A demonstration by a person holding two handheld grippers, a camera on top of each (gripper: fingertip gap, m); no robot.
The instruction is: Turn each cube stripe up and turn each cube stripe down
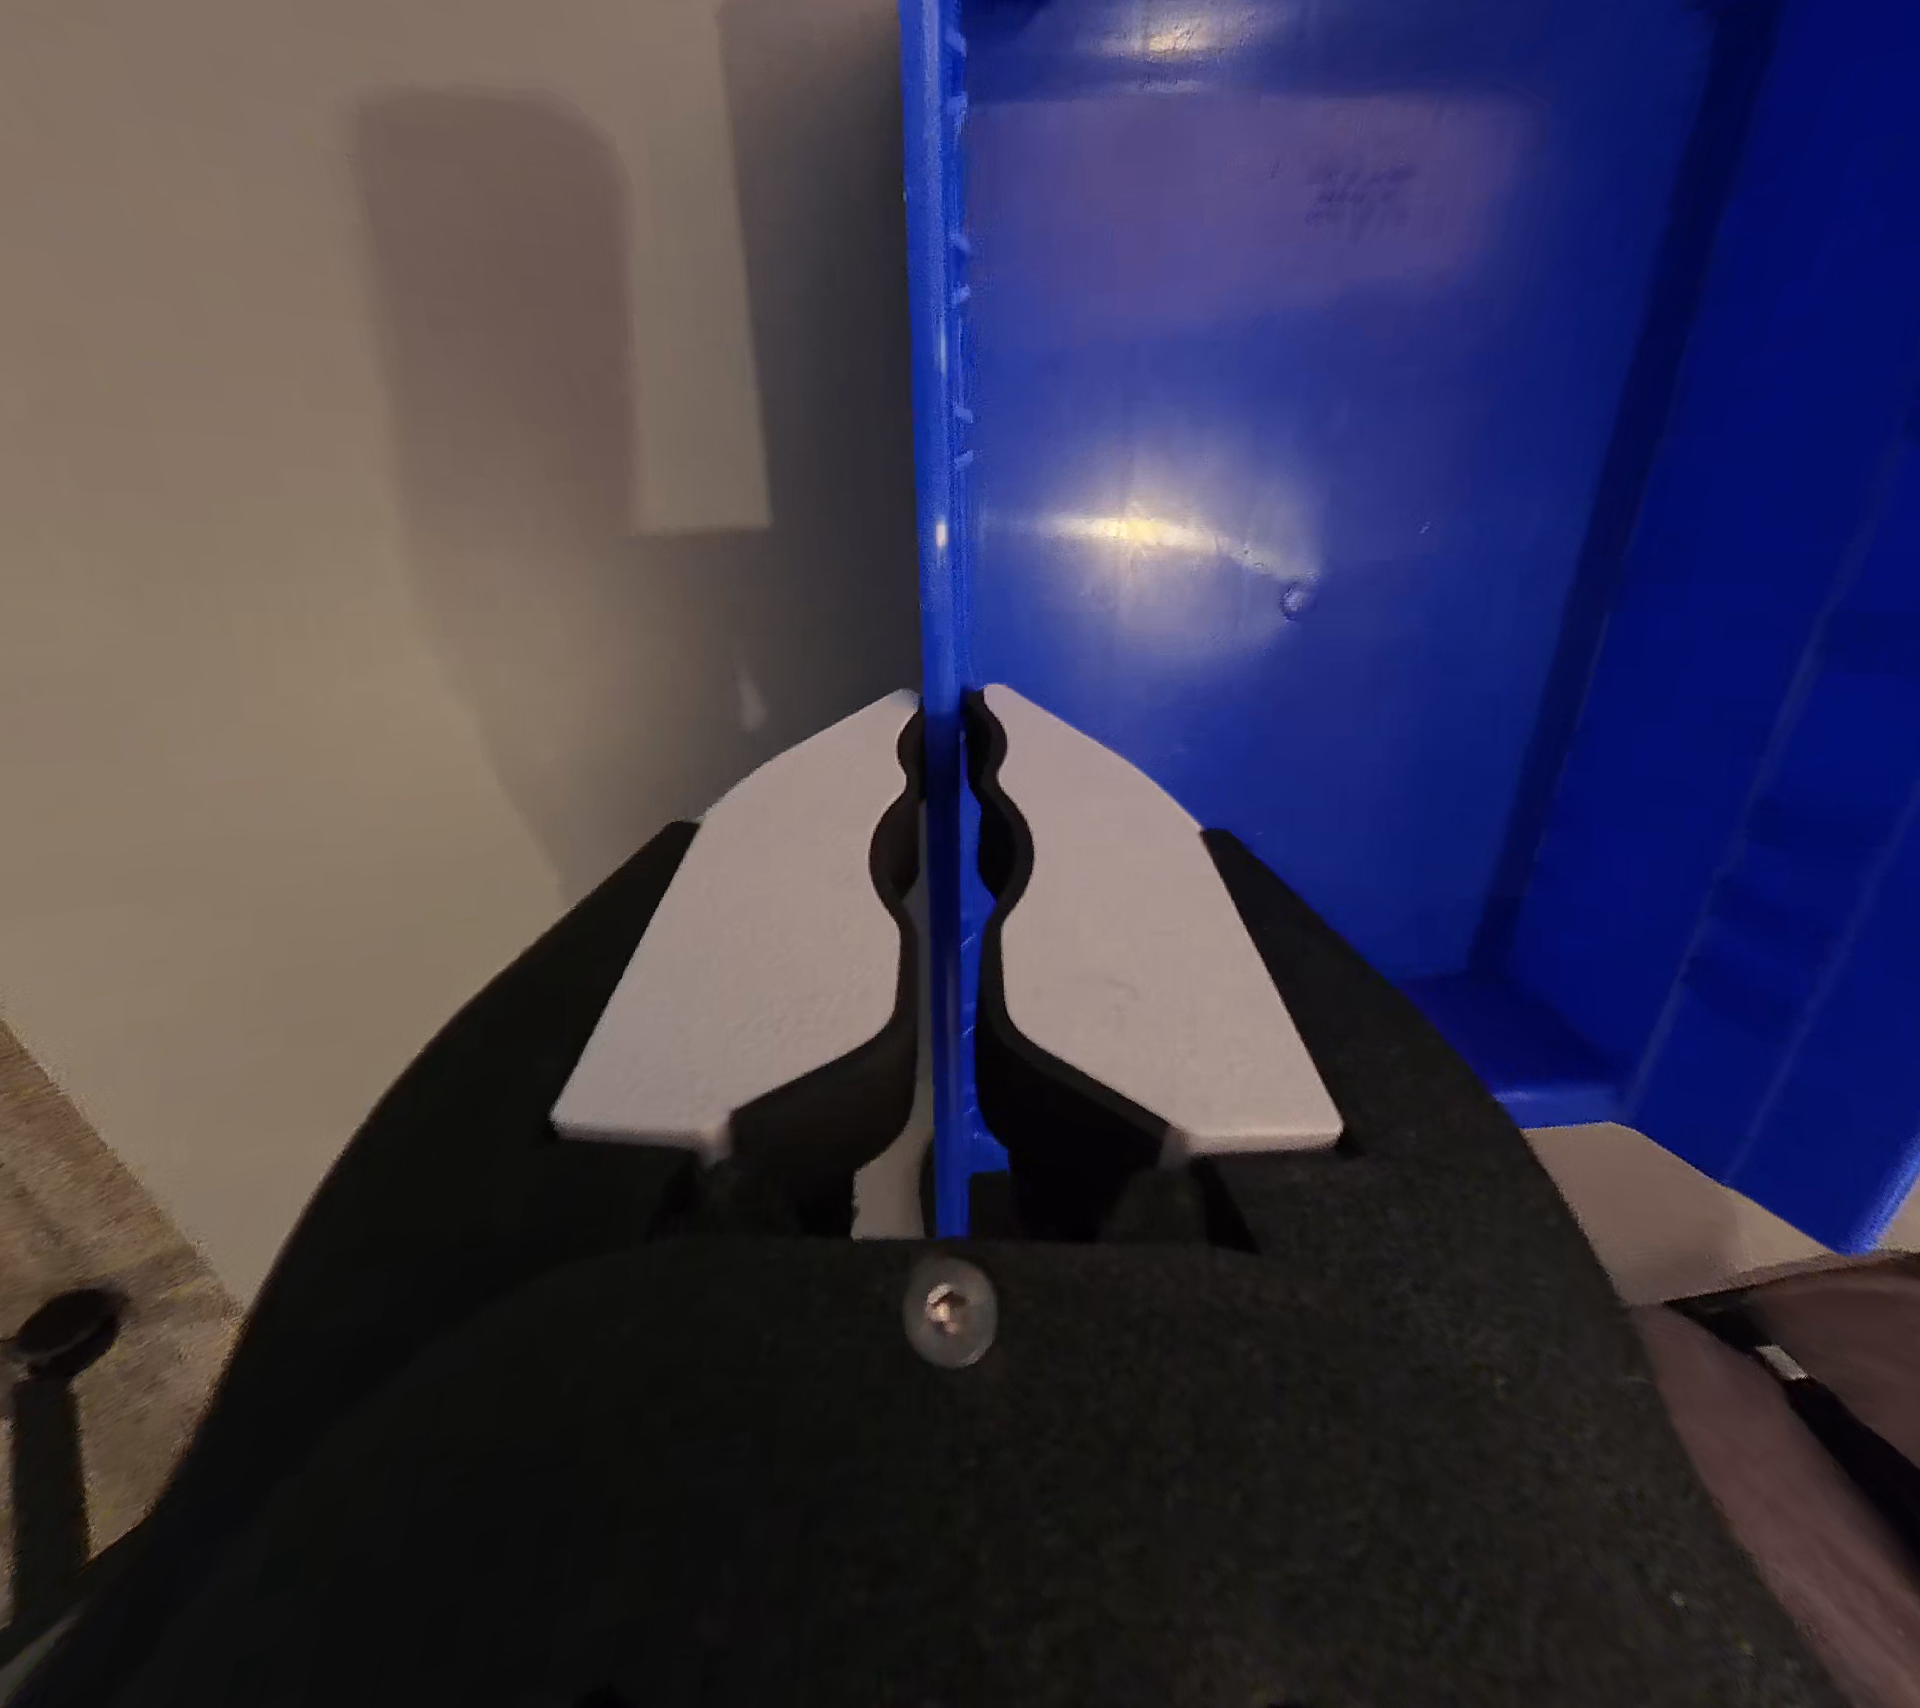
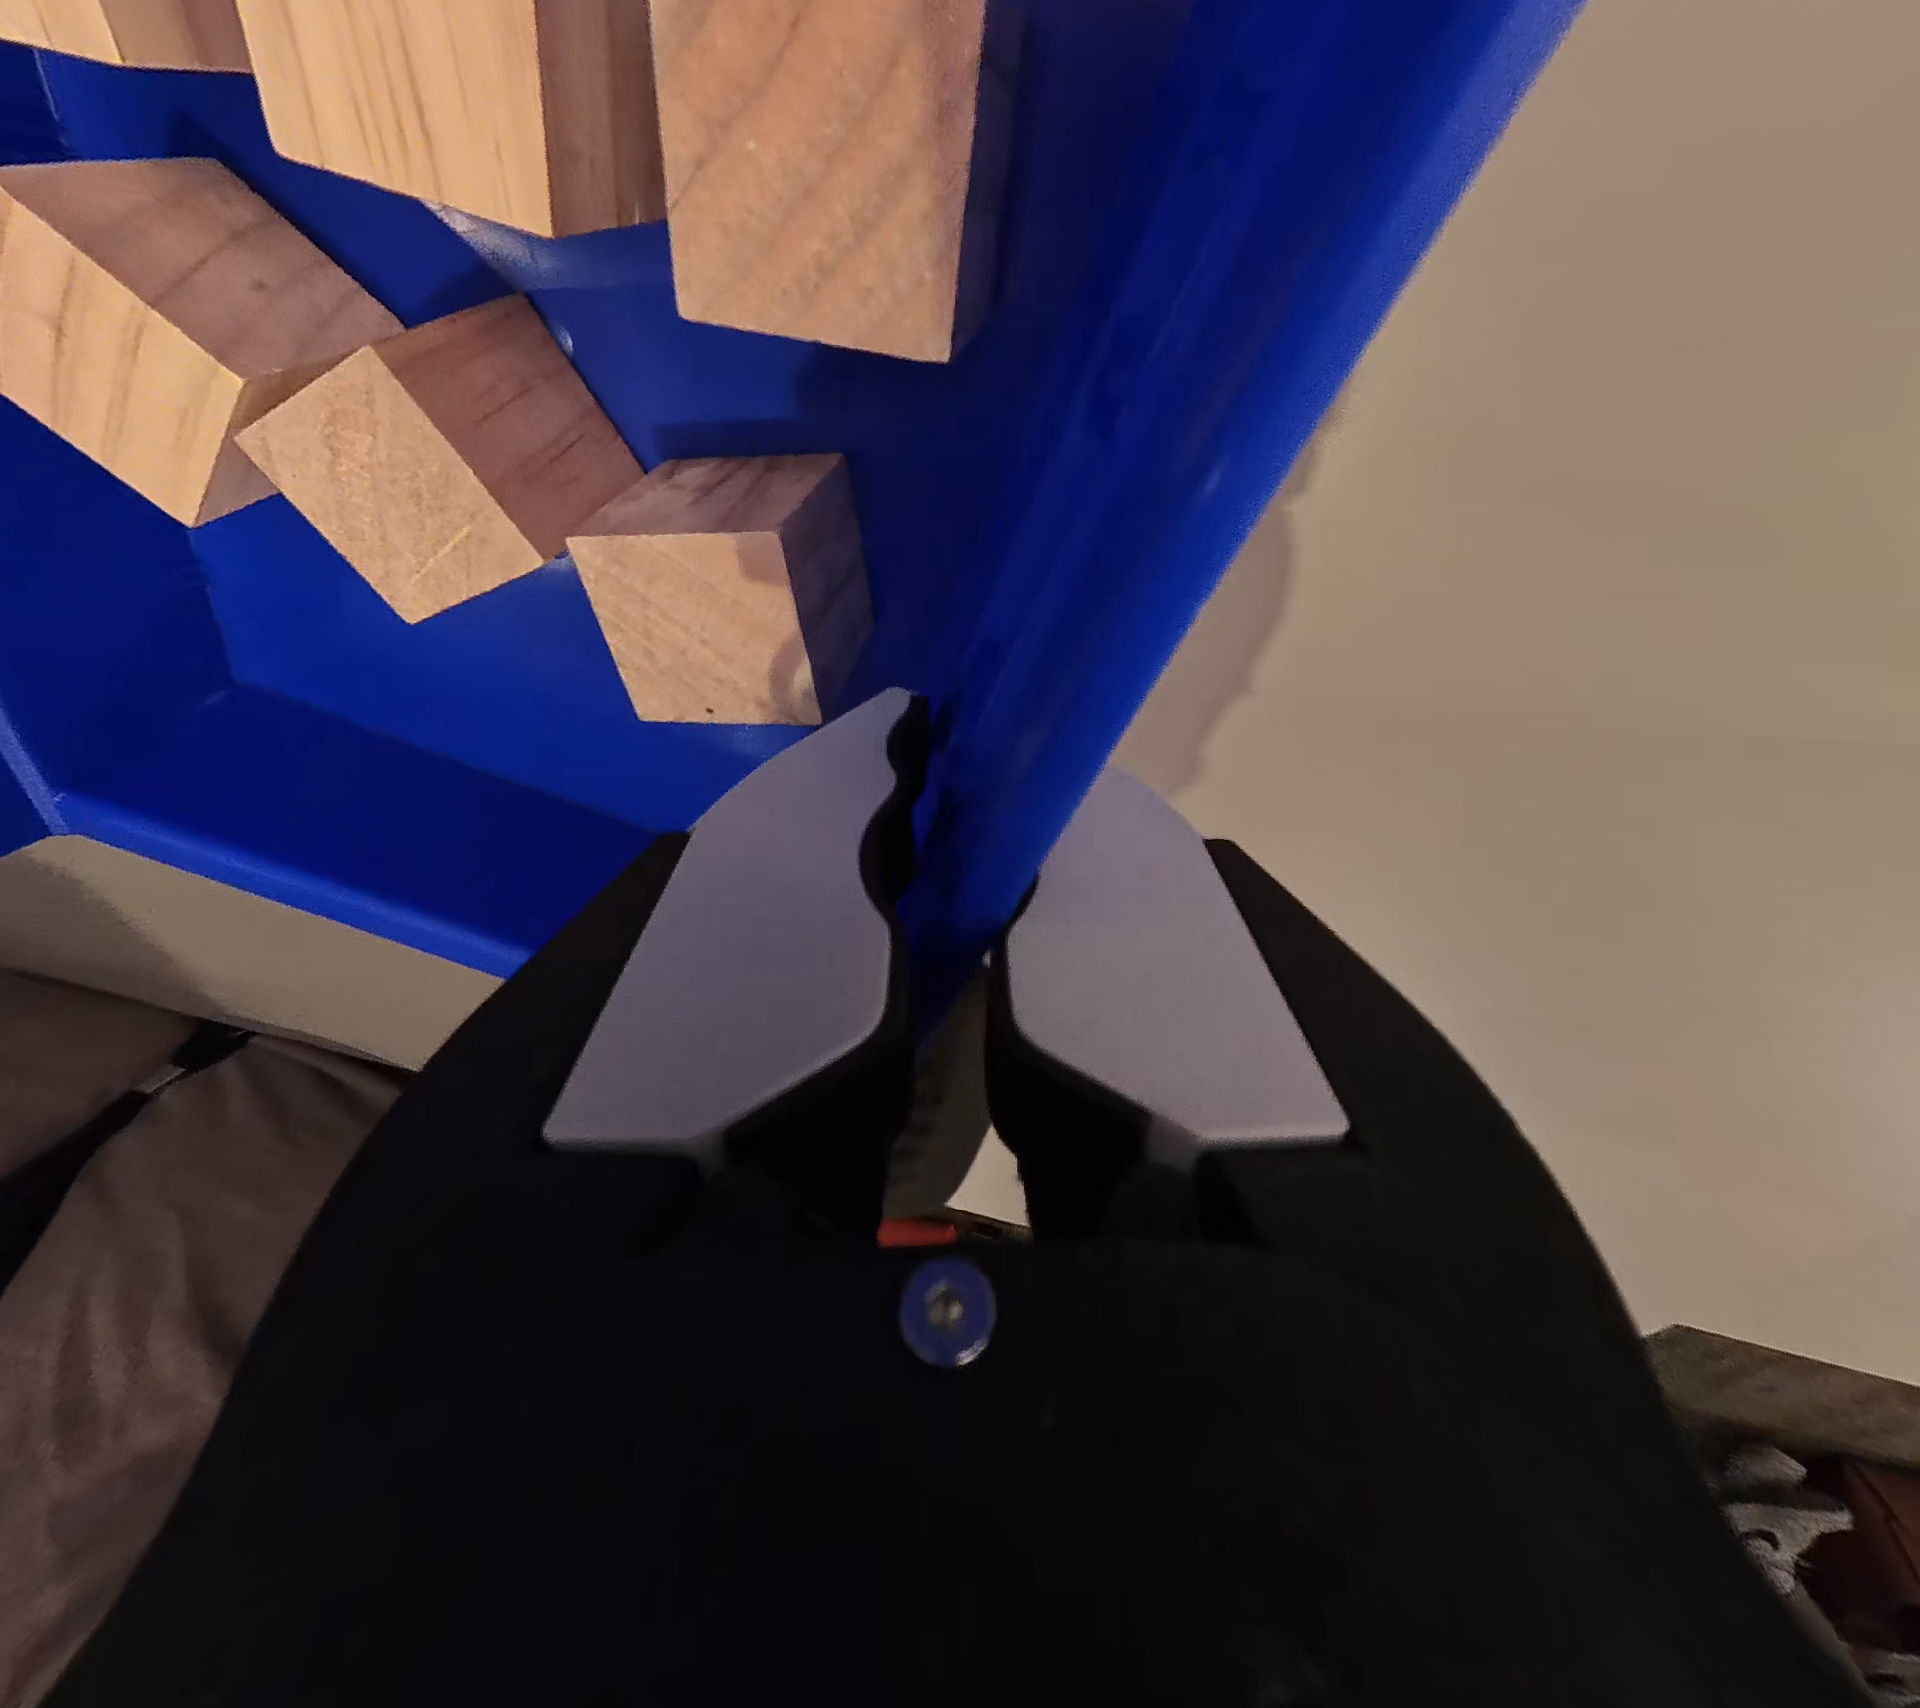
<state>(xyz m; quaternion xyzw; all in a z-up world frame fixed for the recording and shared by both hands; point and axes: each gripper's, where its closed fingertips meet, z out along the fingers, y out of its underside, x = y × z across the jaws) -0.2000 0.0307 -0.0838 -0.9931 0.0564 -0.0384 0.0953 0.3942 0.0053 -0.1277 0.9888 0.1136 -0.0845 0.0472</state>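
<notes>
A blue plastic bin (image 1: 1351, 411) fills the right of the left wrist view; the part of its inside seen there holds nothing. My left gripper (image 1: 945, 702) is shut on the bin's left wall (image 1: 930, 308). In the right wrist view the same bin (image 2: 1143, 411) holds several plain wooden cubes, among them one at top centre (image 2: 821, 141) and one near my fingers (image 2: 717, 588). No stripe shows on any visible face. My right gripper (image 2: 930, 723) is shut on the bin's right wall (image 2: 1195, 463).
A pale tabletop lies left of the bin (image 1: 364, 308) and right of it (image 2: 1558, 515). Grey fabric shows at the lower left of the right wrist view (image 2: 156, 1243). A black stand sits on the carpet (image 1: 52, 1409).
</notes>
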